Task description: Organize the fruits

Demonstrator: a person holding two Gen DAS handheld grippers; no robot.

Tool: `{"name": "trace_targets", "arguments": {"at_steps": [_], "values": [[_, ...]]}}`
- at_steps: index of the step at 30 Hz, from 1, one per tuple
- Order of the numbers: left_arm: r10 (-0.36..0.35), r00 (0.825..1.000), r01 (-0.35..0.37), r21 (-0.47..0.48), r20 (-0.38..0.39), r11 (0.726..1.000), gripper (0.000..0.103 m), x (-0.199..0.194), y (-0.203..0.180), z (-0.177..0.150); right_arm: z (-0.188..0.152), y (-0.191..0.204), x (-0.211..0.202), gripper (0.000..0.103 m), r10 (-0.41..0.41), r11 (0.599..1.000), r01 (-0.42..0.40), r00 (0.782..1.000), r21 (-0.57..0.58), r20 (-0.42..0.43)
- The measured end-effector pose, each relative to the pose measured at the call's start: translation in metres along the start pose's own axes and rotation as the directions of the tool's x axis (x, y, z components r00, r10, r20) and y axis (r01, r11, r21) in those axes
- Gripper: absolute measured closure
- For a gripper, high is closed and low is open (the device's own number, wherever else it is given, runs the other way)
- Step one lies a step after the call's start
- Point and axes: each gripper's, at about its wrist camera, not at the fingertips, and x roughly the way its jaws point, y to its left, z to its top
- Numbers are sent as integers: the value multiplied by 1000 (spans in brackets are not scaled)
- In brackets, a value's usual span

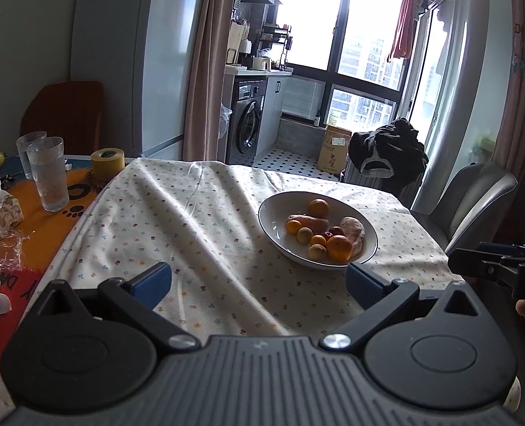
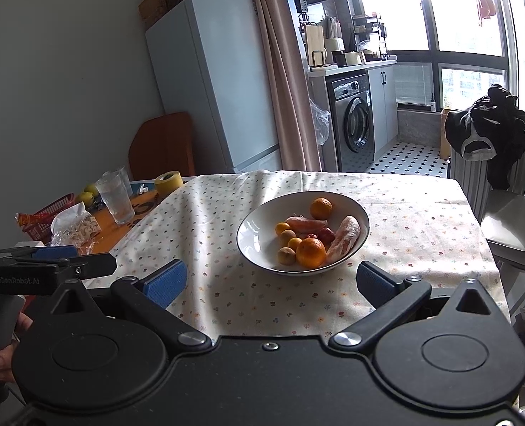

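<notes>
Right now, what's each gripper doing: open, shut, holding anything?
Left gripper: open, empty, short of the bowl.
Right gripper: open, empty, also short of the bowl.

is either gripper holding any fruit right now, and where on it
No. Both the left gripper and right gripper are open and empty; all fruit sits in the bowl.

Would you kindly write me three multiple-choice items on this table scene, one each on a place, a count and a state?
1. Where is the fruit?
A. in the bowl
B. on the chair
C. in a glass

2. How many drinking glasses stand by the tape roll?
A. none
B. two
C. five

3. How is the right gripper?
A. shut on an orange
B. open, empty
C. shut on the tablecloth

Answers: 1 A, the fruit lies inside the bowl. 2 B, two glasses stand near the tape roll. 3 B, the right gripper has its jaws spread with nothing between.
</notes>
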Motion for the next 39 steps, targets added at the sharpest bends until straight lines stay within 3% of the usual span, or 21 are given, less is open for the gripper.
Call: {"name": "trace_targets", "arguments": {"at_steps": [39], "values": [[-5,1000,5,8,2,1000,0,1,0,0,-2,-1,2,0,-1,1000,1,1000,1,-6]]}}
